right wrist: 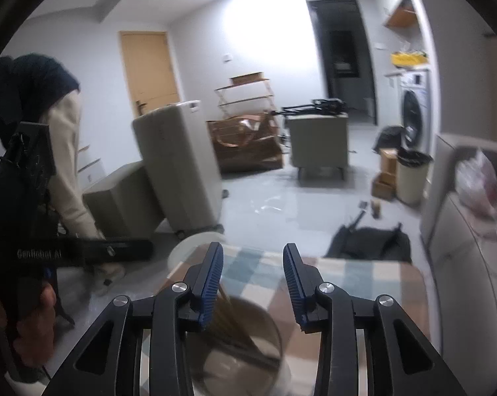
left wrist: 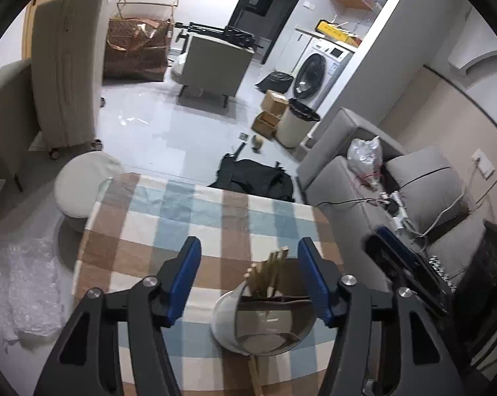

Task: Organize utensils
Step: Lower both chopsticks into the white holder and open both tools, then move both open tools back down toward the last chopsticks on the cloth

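Left gripper [left wrist: 248,264] spread wide over the chopsticks [left wrist: 268,275] in the holder [left wrist: 265,323]. Right gripper [right wrist: 252,270] parted too, gripping nothing.

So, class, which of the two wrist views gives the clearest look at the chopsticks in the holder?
The left wrist view: the chopsticks stand sharp above the holder, tips fanned out. In the right wrist view they are blurred and partly behind the right gripper's finger.

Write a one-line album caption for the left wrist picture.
Open left gripper poised over a holder of wooden chopsticks on a checked tablecloth.
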The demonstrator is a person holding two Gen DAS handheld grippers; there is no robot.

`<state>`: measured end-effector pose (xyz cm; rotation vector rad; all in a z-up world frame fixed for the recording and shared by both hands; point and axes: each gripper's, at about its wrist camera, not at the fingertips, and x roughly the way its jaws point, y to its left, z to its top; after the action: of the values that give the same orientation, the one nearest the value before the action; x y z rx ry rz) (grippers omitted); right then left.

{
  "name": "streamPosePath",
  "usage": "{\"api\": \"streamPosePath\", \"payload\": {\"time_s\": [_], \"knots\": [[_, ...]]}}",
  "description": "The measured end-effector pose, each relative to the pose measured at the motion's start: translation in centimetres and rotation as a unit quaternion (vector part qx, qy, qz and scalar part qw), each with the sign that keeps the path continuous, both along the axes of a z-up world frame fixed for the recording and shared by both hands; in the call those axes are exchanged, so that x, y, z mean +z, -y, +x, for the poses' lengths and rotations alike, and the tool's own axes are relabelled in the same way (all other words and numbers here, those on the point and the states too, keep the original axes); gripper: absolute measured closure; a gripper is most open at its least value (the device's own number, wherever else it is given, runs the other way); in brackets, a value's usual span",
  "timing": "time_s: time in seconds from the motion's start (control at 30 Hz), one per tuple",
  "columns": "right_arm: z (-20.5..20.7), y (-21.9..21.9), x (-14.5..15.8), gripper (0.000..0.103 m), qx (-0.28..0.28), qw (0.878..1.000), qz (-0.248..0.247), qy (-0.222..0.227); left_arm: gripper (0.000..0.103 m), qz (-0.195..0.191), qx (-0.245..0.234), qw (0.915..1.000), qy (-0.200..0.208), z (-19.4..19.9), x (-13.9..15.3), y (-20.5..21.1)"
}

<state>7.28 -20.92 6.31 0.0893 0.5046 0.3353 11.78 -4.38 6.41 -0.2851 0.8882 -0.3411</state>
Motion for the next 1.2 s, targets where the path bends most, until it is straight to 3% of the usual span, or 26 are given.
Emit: {"api": "streamPosePath", "payload": {"time_s": [0.2,0.37,0.53,0.83,1.2], "knots": [[-3.5,2.3,0.2,0.053,-0.039,0.999,0.027,-0.011,0.043,0.012,0.029,0.9994,-0.015,-1.6,0.7,-0.9],[-6.2,3.4,1.5,0.041,-0.055,0.997,0.056,-0.014,0.032,0.046,0.058,0.9972,0.007,-4.5,2.2,-1.2],[-9.2,3.3,3.1,0.034,-0.06,0.995,0.077,-0.003,0.03,0.067,0.068,0.995,0.029,-7.0,3.3,-1.0],[-14.3,2.4,4.1,0.02,-0.063,0.994,0.089,0.009,0.018,0.105,0.06,0.9898,0.075,-11.0,4.1,0.0],[-18.1,1.5,2.3,0.005,-0.065,0.995,0.07,0.004,0.009,0.126,0.043,0.9851,0.108,-13.6,2.1,0.9]]}}
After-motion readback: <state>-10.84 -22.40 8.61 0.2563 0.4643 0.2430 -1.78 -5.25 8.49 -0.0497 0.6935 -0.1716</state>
